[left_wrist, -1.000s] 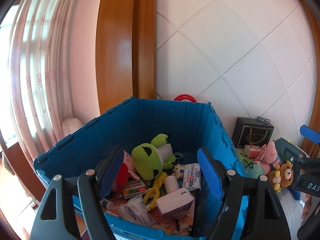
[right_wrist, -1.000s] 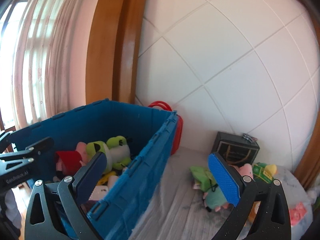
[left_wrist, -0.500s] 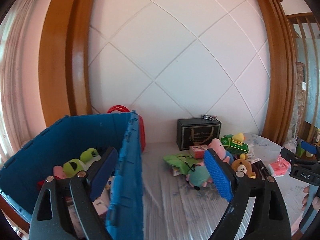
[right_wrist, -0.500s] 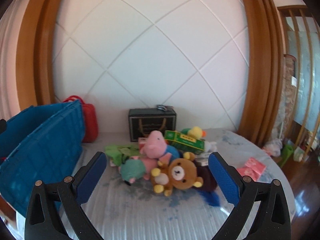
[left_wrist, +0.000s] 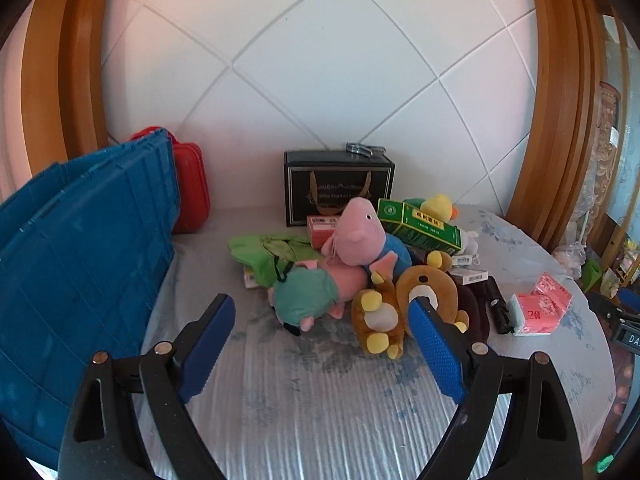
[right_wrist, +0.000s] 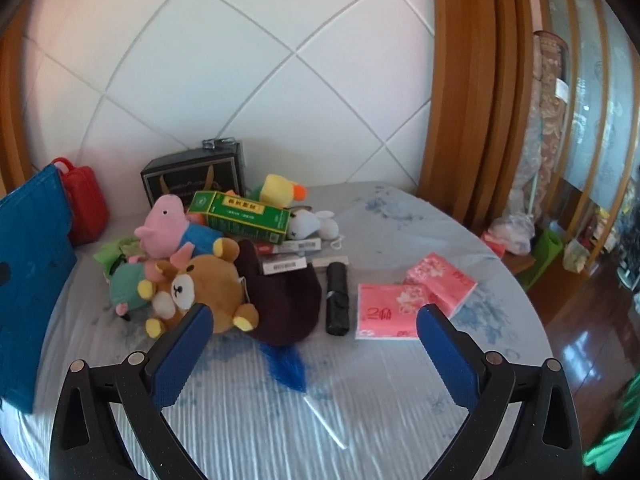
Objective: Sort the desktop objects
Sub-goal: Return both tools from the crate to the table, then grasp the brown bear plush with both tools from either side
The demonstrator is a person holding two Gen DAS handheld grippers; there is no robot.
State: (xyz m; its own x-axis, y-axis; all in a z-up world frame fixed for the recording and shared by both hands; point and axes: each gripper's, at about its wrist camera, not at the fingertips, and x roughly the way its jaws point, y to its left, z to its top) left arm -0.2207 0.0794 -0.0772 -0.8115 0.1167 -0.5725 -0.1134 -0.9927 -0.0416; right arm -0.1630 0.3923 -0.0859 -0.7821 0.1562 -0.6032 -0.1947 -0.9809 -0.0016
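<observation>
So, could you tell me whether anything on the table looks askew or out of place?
Yes: the toys are heaped. The green box lies tilted on top of the pile, propped against the pink pig, and the bear lies tipped over against a dark cloth.

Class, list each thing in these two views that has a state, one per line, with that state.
left gripper: jaws open, empty
right gripper: jaws open, empty
green box: closed, lying on the toy pile
brown bear: lying on its back
black gift bag: upright against the wall
red case: upright, closed
</observation>
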